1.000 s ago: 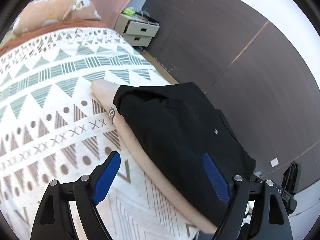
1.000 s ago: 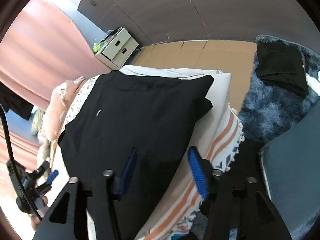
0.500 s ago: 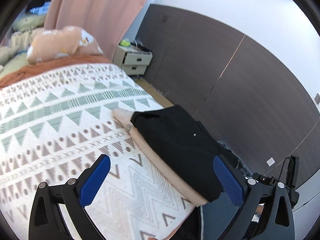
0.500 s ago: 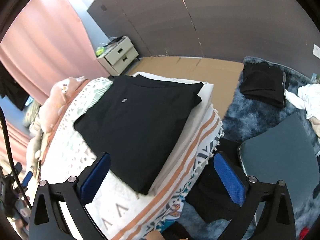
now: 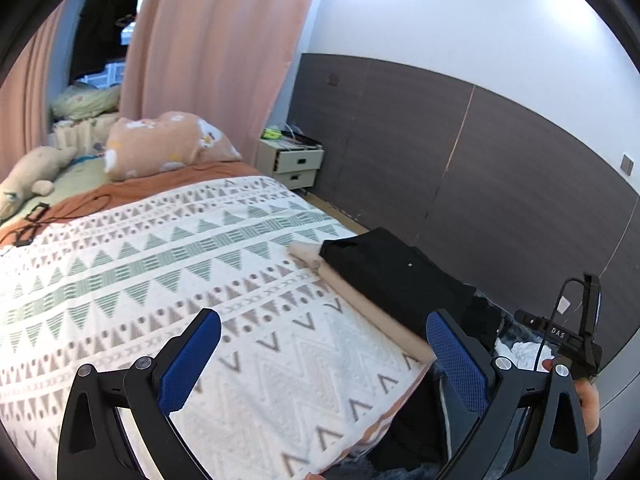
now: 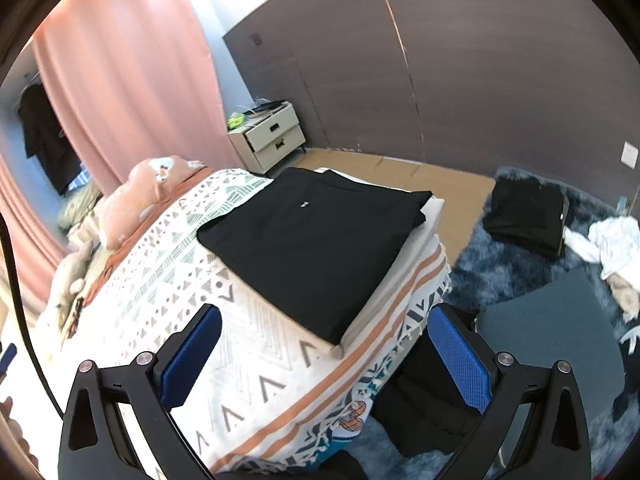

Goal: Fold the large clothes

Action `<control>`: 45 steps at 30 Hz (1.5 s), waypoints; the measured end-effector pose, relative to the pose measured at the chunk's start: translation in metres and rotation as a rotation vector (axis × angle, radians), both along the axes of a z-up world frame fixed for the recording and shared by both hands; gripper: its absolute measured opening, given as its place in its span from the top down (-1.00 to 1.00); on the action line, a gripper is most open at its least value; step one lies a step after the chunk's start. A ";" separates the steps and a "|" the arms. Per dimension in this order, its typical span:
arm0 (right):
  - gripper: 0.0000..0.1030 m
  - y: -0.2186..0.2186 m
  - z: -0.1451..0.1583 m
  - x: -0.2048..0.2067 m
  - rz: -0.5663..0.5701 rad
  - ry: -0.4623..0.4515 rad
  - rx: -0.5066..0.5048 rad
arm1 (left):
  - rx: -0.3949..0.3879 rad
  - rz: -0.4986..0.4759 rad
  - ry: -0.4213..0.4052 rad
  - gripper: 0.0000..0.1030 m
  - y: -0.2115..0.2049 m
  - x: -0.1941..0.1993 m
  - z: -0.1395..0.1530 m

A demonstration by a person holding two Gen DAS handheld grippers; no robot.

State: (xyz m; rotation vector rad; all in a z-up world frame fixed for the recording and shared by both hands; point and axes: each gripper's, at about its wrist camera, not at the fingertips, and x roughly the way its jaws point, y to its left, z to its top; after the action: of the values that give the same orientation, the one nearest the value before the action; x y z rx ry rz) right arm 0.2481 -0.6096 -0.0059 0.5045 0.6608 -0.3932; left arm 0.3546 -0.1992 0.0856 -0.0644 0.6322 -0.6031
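Note:
A folded black garment [image 6: 316, 236] lies flat on top of a folded beige garment [image 6: 384, 292] at the corner of the bed; the same black garment [image 5: 400, 276] and beige one [image 5: 372, 312] show at the right in the left wrist view. My left gripper [image 5: 320, 356] hangs open above the patterned bedspread [image 5: 160, 264], well back from the stack, nothing between its blue pads. My right gripper [image 6: 324, 352] is open too, raised above the bed's foot, clear of the clothes.
A pillow [image 5: 164, 144] and a plush toy [image 5: 28, 172] lie at the bed's head. A nightstand [image 6: 272, 136] stands by the dark wall. On the blue rug [image 6: 492, 264] lie a black garment [image 6: 524, 216] and white clothes [image 6: 612, 240]. A grey chair seat [image 6: 556, 340] is close right.
Both grippers opened wide, let go of the black garment and pulled back and up from the stack. The folded stack stays where it was laid.

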 end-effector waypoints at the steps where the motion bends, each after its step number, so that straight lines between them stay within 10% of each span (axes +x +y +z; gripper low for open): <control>1: -1.00 0.006 0.002 -0.003 0.001 -0.006 -0.012 | -0.006 0.004 0.000 -0.99 0.008 -0.004 0.001; 24: -1.00 0.154 0.038 -0.062 0.122 -0.044 -0.212 | 0.035 0.245 -0.150 -0.99 0.147 -0.121 0.002; 45: -1.00 0.216 0.033 -0.124 0.303 -0.104 -0.274 | 0.019 0.418 -0.213 -0.99 0.174 -0.228 -0.038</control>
State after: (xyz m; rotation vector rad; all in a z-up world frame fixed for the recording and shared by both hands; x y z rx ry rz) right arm 0.1237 -0.3932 0.0274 0.1588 0.5612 -0.1660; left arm 0.1270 -0.0253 0.0479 -0.1093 0.4002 -0.1958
